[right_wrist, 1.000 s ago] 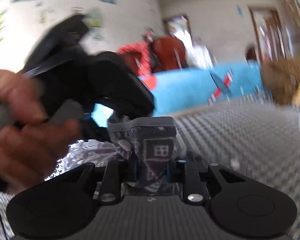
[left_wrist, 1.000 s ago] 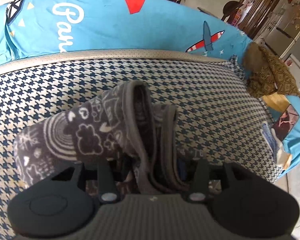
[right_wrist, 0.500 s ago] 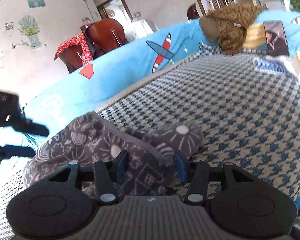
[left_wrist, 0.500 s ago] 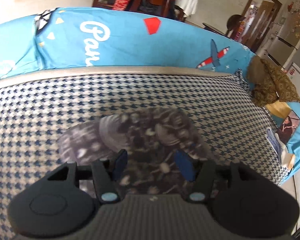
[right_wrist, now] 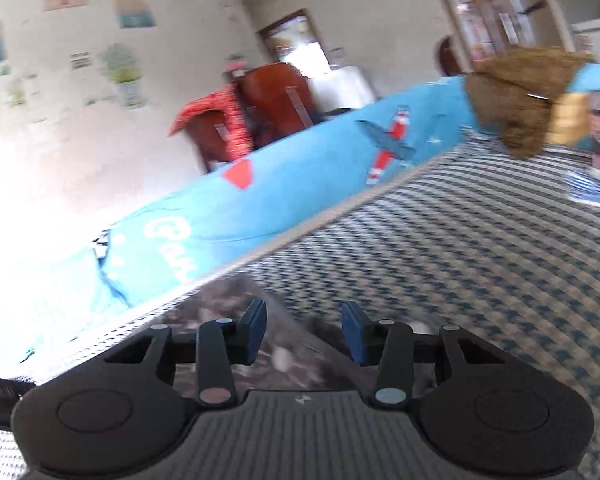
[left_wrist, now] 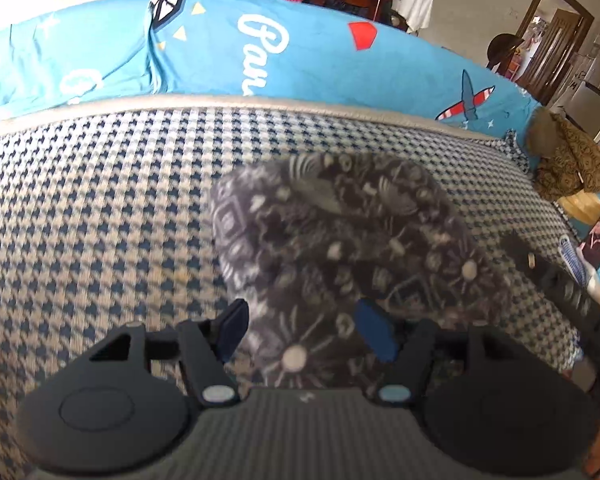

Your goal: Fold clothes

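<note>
Left camera: your left gripper (left_wrist: 302,330) has its jaws apart and opening wider above the gray patterned cloth (left_wrist: 340,248), a bunch in the middle of the checked cushion (left_wrist: 100,220), not pinching it.

Right camera: your right gripper (right_wrist: 304,332) has its jaws apart and closing, holding nothing; the cloth (right_wrist: 236,300) lies below by the cushion's (right_wrist: 480,280) back edge.

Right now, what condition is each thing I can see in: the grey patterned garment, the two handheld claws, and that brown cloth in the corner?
Grey patterned garment: bunched in a loose heap on the checked cushion, not held.
Left gripper: jaws opening, pads off the cloth.
Right gripper: jaws closing, gripping nothing.
Brown cloth: crumpled in the far corner.
</note>
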`<state>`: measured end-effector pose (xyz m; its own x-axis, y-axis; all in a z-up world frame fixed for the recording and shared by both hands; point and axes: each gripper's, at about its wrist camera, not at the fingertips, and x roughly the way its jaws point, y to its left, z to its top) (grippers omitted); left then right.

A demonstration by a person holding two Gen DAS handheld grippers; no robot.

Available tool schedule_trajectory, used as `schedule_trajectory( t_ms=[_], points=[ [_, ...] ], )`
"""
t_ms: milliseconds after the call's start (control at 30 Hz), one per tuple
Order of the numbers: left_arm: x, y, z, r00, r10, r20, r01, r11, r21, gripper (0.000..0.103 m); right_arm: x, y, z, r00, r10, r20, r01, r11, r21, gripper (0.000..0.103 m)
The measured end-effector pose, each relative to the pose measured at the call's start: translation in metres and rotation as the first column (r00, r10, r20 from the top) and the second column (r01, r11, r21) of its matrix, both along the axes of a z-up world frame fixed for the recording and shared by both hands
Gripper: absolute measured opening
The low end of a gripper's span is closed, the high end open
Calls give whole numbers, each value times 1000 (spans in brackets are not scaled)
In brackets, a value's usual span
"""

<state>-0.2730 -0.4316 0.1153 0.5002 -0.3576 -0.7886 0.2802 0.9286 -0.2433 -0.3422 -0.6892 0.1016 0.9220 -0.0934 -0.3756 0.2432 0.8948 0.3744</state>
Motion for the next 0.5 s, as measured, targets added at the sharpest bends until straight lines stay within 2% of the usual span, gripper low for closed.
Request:
schedule_trajectory(
  t_ms=[233, 333, 500],
  points=[
    [-13, 1, -20, 1000, -7, -29, 7, 1000, 17, 64, 35, -2, 4, 980, 200, -8, -199, 978, 58, 43],
    [-16, 2, -25, 1000, -6, -18, 7, 999, 34, 68, 49, -2, 3, 973, 232, -14, -231, 970, 82, 43],
    [-17, 6, -35, 999, -3, -33, 4, 999, 35, 71, 68, 4, 4, 963, 270, -20, -266, 957, 115, 43]
  ],
)
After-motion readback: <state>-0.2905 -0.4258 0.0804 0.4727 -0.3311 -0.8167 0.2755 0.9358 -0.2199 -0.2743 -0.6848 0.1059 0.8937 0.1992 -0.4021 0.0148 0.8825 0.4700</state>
